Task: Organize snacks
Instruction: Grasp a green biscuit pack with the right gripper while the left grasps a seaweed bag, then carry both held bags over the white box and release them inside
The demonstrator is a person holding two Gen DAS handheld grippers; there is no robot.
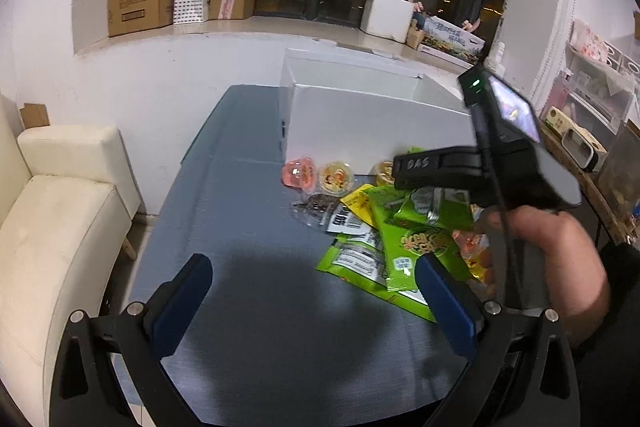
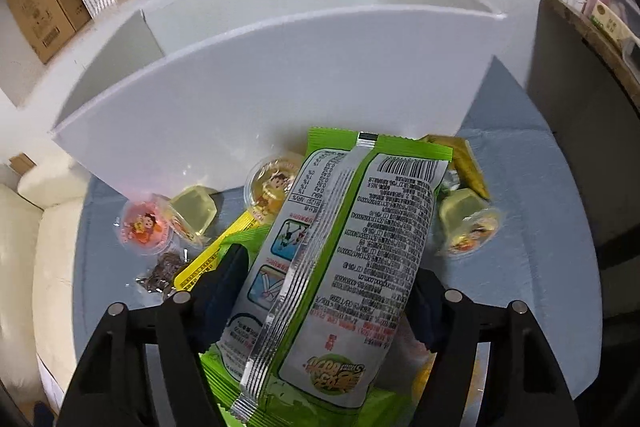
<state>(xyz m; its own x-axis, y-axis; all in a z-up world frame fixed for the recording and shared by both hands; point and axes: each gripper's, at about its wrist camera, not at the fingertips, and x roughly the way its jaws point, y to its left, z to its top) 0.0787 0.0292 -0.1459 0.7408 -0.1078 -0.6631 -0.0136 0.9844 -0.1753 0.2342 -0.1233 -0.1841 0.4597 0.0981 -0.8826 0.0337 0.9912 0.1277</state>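
The right hand-held gripper (image 2: 324, 291) has its blue pads on either side of a green snack packet (image 2: 340, 259), clamped on its edges, with the packet's printed back and barcode facing the camera. It sits above the snack pile on the blue worktop (image 2: 540, 227), just in front of the white box (image 2: 280, 79). Around it lie jelly cups: a pink one (image 2: 146, 227) to the left, a yellow one (image 2: 468, 223) to the right. The left hand-held gripper (image 1: 316, 291) hangs over bare worktop beside the pile, jaws spread wide with nothing between them.
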